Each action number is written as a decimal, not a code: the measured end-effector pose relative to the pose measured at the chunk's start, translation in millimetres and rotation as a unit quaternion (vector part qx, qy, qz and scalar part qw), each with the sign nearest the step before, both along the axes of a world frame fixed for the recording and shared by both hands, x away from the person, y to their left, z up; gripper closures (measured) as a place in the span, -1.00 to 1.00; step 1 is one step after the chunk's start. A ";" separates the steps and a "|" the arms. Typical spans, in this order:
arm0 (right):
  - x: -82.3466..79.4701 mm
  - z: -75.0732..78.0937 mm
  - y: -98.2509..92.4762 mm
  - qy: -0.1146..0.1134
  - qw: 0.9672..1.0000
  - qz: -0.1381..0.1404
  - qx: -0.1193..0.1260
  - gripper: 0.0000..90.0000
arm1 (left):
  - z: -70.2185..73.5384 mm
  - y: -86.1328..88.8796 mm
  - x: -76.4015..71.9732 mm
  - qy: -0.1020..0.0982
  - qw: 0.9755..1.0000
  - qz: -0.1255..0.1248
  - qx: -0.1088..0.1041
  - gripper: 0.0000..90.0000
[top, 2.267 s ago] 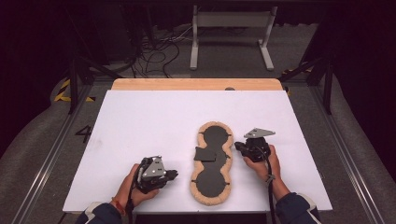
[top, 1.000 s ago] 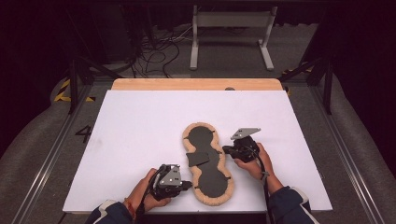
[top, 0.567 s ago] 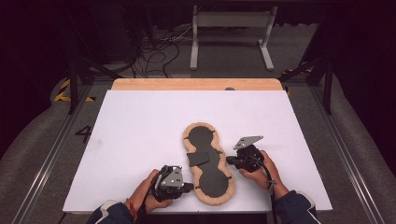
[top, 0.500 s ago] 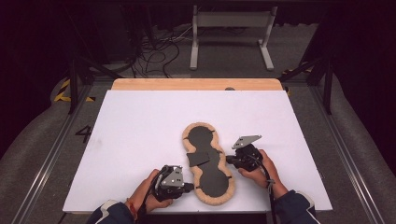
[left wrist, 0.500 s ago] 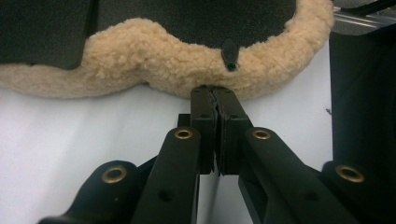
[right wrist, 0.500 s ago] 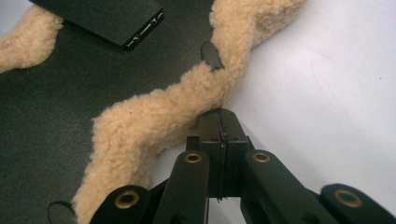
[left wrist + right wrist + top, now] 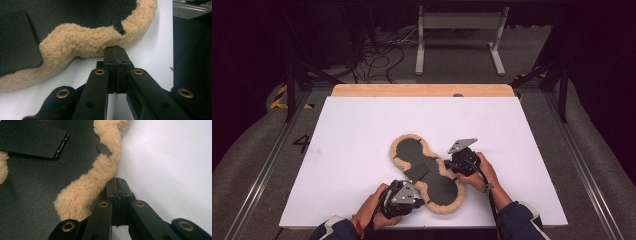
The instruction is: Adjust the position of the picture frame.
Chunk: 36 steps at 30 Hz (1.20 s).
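Note:
A peanut-shaped dark mat (image 7: 438, 186) with a tan fleece border lies slanted on the white table (image 7: 362, 130). A loose dark rectangular flap (image 7: 416, 172) rests on its narrow middle. My left gripper (image 7: 423, 200) is at the mat's near end, shut. In the left gripper view, its tips (image 7: 115, 49) touch the fleece border (image 7: 75, 47) below a small black tab (image 7: 118, 26), with nothing between the pads. My right gripper (image 7: 447, 164) is shut at the waist on the right side. Its tips (image 7: 117, 180) press against the fleece (image 7: 100, 175) near another tab (image 7: 102, 148).
A wooden strip (image 7: 422, 90) runs along the table's far edge. Beyond it stand a grey metal frame (image 7: 459, 30) and loose cables (image 7: 382, 50) on the floor. Bare white tabletop lies to the left and behind the mat. The table's near edge is close to both hands.
The mat has slid left and turned counterclockwise, its far end swinging left. My left gripper came in to its near end; my right gripper stayed at the waist, drifting slightly down and right.

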State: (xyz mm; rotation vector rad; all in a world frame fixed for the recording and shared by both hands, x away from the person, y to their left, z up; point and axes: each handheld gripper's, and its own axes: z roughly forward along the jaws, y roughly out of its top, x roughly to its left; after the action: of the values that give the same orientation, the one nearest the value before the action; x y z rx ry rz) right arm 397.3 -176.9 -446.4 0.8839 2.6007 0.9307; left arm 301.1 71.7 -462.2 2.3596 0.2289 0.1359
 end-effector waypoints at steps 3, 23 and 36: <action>0.6 -0.3 -1.2 0.001 1.000 -0.001 0.004 1.00 | -0.1 -1.1 -0.2 0.004 1.000 0.002 -0.002 0.98; -69.8 2.7 -83.8 0.021 0.998 -0.039 0.039 1.00 | -0.2 -5.3 -0.6 -0.002 1.000 -0.003 -0.001 0.99; -87.3 -3.0 -92.8 0.028 0.998 -0.040 0.051 0.95 | -0.4 -32.3 0.7 -0.016 1.000 0.007 -0.002 1.00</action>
State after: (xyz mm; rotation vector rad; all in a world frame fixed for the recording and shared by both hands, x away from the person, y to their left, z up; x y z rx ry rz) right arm 310.0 -269.7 -449.4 1.0467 2.5625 1.0381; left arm 301.8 39.5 -462.6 2.3507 0.2314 0.1796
